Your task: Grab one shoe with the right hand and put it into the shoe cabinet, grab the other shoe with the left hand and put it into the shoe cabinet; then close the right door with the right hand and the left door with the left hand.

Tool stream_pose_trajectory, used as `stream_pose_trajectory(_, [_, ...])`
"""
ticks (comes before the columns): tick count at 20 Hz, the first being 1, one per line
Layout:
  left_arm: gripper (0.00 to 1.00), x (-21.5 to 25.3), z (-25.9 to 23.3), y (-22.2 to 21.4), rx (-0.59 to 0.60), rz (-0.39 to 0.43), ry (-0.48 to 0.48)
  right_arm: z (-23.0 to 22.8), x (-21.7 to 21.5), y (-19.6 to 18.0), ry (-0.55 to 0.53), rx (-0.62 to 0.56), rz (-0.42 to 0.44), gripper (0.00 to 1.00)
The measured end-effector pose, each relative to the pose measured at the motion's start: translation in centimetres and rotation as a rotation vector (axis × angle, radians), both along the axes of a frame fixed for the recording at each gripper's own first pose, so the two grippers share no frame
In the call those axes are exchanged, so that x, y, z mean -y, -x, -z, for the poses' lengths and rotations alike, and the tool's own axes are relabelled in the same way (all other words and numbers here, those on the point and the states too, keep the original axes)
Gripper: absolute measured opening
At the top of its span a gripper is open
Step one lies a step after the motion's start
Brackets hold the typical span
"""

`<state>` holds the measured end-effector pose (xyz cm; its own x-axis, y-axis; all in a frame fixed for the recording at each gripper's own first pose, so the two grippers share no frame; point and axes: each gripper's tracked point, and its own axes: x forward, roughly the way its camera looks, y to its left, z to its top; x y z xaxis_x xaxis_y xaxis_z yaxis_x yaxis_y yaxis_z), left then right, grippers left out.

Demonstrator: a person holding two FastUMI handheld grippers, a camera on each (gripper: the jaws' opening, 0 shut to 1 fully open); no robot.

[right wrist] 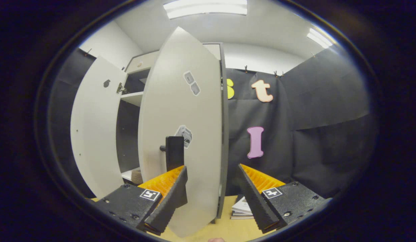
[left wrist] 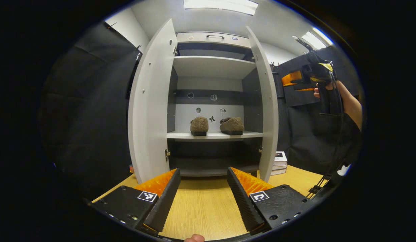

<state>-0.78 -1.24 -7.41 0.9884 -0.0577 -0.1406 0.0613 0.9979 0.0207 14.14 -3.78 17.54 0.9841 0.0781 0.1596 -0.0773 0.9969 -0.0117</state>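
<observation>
Both my tongs, left (left wrist: pixel 202 190) and right (right wrist: pixel 213 188), gape empty; two shoes (left wrist: pixel 216 125) sit inside the open shoe cabinet (left wrist: pixel 213 67); stickers unreadable.

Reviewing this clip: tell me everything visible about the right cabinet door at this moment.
The right door is a tall, pale grey flat panel, apparently laminated board, standing open from the shoe cabinet. Its outer face carries a few small stickers and a dark handle on a short post. In the right gripper view the right hand-held gripper sits open at the door's free edge, one finger in front of its face; contact cannot be confirmed. Stacked books lie beside its base.
</observation>
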Motion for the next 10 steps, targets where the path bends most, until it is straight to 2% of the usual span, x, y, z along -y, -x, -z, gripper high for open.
stream_pose_trajectory(4, [0.84, -1.4, 0.0, 0.1, 0.002, -0.037, -0.013, 0.1, -4.3, -3.7, 0.006, -0.007, -0.052, 0.96])
stream_pose_trajectory(6, [0.85, -2.0, 0.0, 0.2, -0.001, -0.055, -0.016, -0.2, -5.0, -5.0, 0.010, 0.002, -0.038, 0.97])
stream_pose_trajectory(9, [0.85, -2.9, 0.0, 0.3, -0.004, -0.074, -0.014, -1.1, -4.7, -4.8, 0.011, 0.027, -0.023, 0.97])
stream_pose_trajectory(10, [0.85, -3.2, 0.0, 0.4, -0.004, -0.078, -0.015, -1.6, -4.3, -4.3, 0.005, 0.035, -0.018, 0.94])
